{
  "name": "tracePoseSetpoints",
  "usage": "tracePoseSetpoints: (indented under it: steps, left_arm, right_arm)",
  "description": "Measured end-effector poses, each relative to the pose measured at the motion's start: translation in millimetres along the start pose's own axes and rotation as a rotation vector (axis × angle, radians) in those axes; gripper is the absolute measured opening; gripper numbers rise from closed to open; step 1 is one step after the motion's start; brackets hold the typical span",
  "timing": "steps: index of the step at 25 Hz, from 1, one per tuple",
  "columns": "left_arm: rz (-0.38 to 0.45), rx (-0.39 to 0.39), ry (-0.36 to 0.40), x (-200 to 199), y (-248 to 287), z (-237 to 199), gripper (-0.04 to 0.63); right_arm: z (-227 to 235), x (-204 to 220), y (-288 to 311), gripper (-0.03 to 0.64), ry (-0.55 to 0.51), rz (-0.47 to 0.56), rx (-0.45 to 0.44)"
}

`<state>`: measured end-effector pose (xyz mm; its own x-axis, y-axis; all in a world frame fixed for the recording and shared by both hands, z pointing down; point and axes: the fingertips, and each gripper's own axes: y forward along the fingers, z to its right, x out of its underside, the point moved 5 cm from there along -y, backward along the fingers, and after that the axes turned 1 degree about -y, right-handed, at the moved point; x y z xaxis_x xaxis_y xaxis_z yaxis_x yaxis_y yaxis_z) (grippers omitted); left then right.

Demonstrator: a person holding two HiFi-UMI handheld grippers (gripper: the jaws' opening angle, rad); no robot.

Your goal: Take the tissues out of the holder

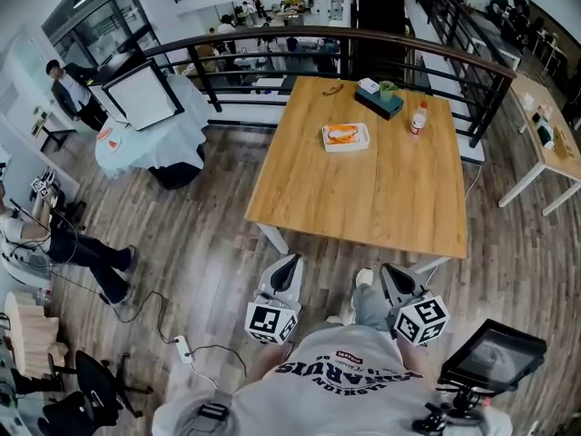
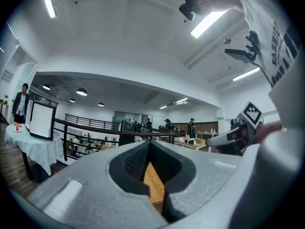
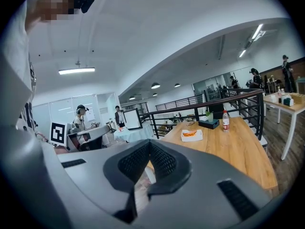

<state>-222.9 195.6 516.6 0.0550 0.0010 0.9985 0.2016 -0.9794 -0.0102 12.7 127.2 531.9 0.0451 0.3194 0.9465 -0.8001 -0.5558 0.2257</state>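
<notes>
Head view: the holder [image 1: 379, 101] is seen at the table's [image 1: 363, 189] far edge, its long axis slanting across that edge. The left claw [image 1: 289, 263] and right claw [image 1: 392, 278] are held off the near edge, the right more in line. Left gripper view: the left claw is clenched, empty. Right gripper view: the right claw is clenched, empty, with bare table left open toward the holder.
</notes>
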Motion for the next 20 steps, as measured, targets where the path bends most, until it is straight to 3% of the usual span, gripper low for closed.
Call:
tracePoseSetpoints:
  steps: [20]
  left_arm:
    - [0.006,0.019,0.021,-7,110,-19,0.003]
  right_arm:
    - [88,-30,75,0.008,0.023,0.032,-0.024]
